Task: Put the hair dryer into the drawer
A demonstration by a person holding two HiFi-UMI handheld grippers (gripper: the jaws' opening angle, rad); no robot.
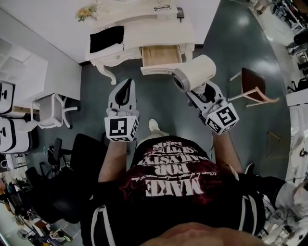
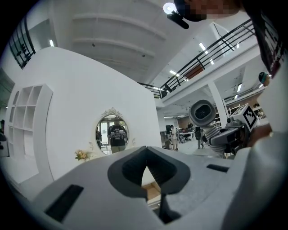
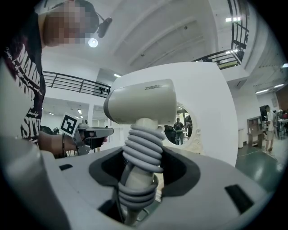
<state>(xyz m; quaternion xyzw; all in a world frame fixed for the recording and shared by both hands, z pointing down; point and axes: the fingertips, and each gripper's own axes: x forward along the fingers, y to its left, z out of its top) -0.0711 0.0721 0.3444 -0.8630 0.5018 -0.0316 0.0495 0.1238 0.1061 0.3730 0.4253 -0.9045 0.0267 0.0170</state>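
Note:
A cream hair dryer [image 1: 197, 72] with its grey cord coiled round the handle stands up out of my right gripper [image 1: 193, 92], which is shut on that handle. In the right gripper view the dryer's barrel [image 3: 141, 101] sits above the jaws [image 3: 143, 158]. The wooden drawer [image 1: 161, 56] of the white dressing table hangs open just beyond the dryer, and its inside looks bare. My left gripper [image 1: 124, 87] is held level to the left of the drawer, jaws together on nothing [image 2: 145, 153]. From the left gripper view the dryer [image 2: 202, 114] shows at the right.
The dressing table top [image 1: 144, 26] carries a black cloth [image 1: 107, 38], glasses [image 1: 162, 7] and flowers [image 1: 85, 12]. An oval mirror [image 2: 112, 132] hangs on the wall behind it. A wooden stool [image 1: 252, 86] stands right, a white chair [image 1: 50, 110] left, a black office chair [image 1: 82, 153] behind-left.

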